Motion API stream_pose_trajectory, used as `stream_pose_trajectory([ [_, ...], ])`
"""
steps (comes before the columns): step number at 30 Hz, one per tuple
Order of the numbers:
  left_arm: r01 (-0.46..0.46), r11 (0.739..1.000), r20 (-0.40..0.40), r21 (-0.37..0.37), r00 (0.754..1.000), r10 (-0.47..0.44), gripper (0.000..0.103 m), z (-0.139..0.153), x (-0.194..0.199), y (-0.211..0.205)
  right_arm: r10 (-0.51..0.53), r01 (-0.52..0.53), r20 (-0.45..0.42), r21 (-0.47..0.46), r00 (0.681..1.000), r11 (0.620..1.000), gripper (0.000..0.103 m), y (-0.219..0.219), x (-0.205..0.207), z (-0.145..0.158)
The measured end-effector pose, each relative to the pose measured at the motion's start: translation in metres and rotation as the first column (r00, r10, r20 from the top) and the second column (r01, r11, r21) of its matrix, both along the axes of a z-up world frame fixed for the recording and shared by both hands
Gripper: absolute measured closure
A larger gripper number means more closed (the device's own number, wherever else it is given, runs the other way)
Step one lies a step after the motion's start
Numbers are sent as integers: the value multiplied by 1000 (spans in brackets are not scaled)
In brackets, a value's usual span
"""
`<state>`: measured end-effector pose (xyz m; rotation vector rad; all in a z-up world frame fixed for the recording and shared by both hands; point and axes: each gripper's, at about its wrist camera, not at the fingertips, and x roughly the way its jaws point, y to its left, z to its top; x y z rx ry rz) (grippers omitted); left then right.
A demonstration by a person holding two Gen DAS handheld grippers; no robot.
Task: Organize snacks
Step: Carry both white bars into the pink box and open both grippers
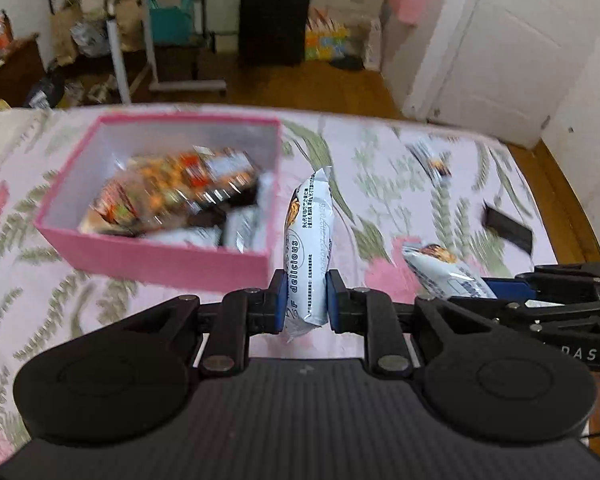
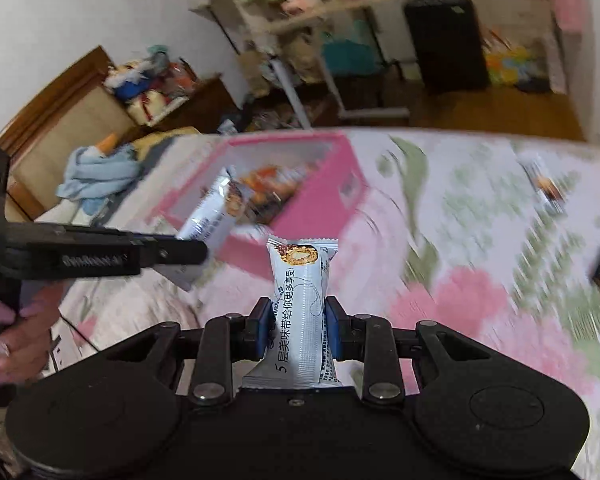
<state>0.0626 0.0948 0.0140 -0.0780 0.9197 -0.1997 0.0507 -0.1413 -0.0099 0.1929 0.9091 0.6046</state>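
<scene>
My left gripper [image 1: 303, 300] is shut on a pale blue snack packet [image 1: 309, 248], held upright above the bed, just right of the pink box [image 1: 160, 258]. The box holds several snack packets [image 1: 180, 192]. My right gripper [image 2: 294, 330] is shut on a second pale blue packet [image 2: 302, 304], in front of the pink box [image 2: 320, 208]. The right gripper with its packet [image 1: 448, 276] shows at the right of the left wrist view. The left gripper with its packet [image 2: 212, 216] shows at the left of the right wrist view.
The floral bed sheet [image 1: 400, 184] carries a loose snack packet [image 1: 434, 160] at the far right and a dark packet [image 1: 508, 230] near the right edge. Beyond the bed are a wooden floor, a rolling desk [image 1: 140, 40], a black case [image 1: 274, 20] and a white door [image 1: 500, 48].
</scene>
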Motion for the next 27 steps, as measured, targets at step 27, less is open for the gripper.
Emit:
stream_pose_trajectory([
  [27, -273, 950, -84, -150, 961, 263, 60, -70, 100, 103, -36, 37, -9, 149, 999, 988, 50, 108, 128, -64],
])
